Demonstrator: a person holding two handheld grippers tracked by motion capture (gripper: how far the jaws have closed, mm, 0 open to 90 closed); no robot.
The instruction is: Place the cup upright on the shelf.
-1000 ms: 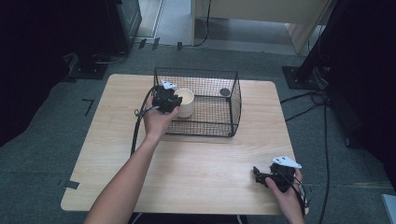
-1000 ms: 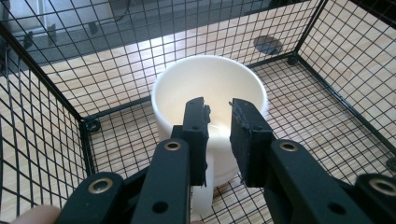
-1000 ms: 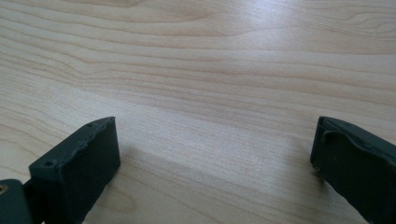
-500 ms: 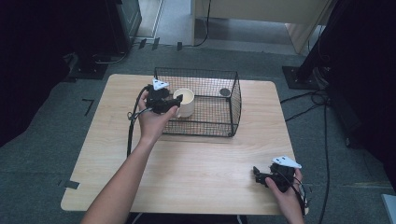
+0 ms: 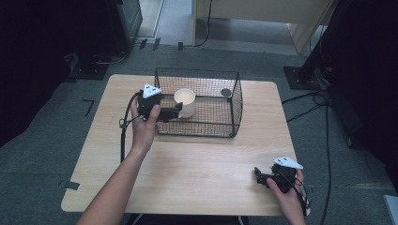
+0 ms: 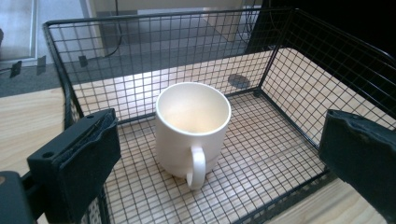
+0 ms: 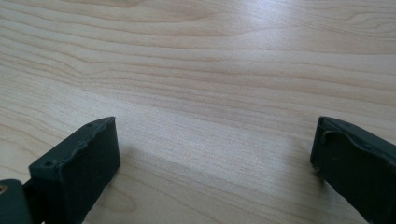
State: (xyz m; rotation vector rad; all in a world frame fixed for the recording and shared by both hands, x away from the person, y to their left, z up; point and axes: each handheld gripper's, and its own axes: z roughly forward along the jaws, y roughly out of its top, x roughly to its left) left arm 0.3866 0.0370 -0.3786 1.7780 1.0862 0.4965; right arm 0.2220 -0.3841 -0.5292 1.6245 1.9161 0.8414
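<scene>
High view: soft, slightly low in detail; table top evenly lit, surroundings beyond the grey floor fall into near-black at left and right. Brighter floor patch at top centre.

Left gripper view: sharp on the white mug, with mild glare on its rim. Bright light patch on the wood behind the wire basket; mesh lines bow at the frame edges, wide-angle distortion. Upper right corner dark.

Right gripper view: wood grain sharp, broad pale sheen across the middle; soft shadows beside each black jaw.
</scene>
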